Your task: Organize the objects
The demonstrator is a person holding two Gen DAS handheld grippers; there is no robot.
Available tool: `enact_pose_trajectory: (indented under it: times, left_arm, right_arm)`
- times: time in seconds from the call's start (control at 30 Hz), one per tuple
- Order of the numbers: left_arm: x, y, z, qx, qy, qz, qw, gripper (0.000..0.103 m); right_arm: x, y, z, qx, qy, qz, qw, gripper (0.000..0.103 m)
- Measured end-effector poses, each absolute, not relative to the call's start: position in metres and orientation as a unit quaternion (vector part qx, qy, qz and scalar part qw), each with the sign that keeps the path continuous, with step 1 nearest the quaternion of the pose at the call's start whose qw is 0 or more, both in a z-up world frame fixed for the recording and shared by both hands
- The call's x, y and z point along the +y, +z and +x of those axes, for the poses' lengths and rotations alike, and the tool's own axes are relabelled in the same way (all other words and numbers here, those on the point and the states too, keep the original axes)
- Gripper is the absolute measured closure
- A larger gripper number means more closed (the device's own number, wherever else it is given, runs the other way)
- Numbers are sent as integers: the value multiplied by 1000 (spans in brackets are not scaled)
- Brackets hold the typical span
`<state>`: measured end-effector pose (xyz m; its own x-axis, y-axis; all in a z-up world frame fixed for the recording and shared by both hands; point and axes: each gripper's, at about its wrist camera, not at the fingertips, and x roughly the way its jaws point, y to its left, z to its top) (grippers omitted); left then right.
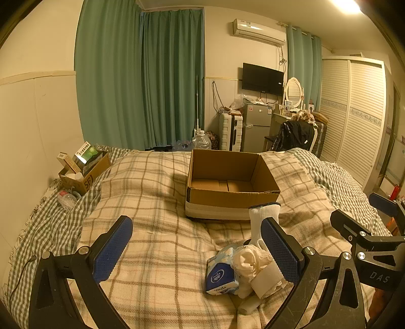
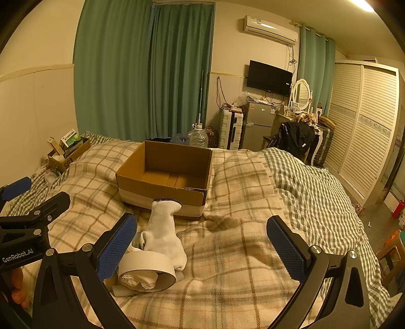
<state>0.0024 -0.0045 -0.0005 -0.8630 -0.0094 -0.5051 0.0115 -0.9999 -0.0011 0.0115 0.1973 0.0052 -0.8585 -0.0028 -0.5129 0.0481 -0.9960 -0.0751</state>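
Warm, dim yellow light from a glaring ceiling lamp [image 1: 346, 5]; sharp focus, strong fisheye bending, dark corners.

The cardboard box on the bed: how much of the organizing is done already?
Nothing looks done yet: the cardboard box is empty inside. Nothing is in hand either; the left gripper and the right gripper are both open. Left to do: the white sock, the tape roll, the tissue pack and the crumpled white cloth all lie on the plaid blanket in front of the box.

"Vinda" shows on the blue tissue pack [image 1: 220, 274], "GenRobot.AI" on the left gripper [image 2: 17, 255] at nine o'clock, probably "DAS" on the right gripper [image 1: 379, 277] at four o'clock.
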Motion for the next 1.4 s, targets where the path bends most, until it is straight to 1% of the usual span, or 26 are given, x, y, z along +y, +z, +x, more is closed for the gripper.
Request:
enact_pose_trajectory:
  times: [1.17, 1.4]
  left_arm:
    - [-10, 5, 6, -1, -965, 263, 13, 0]
    - [-11, -4, 5, -9, -961, 277, 12, 0]
  right_arm:
    - [184, 17, 18, 60, -962, 267, 21, 0]
    - [184, 15, 17, 63, -959, 274, 18, 0]
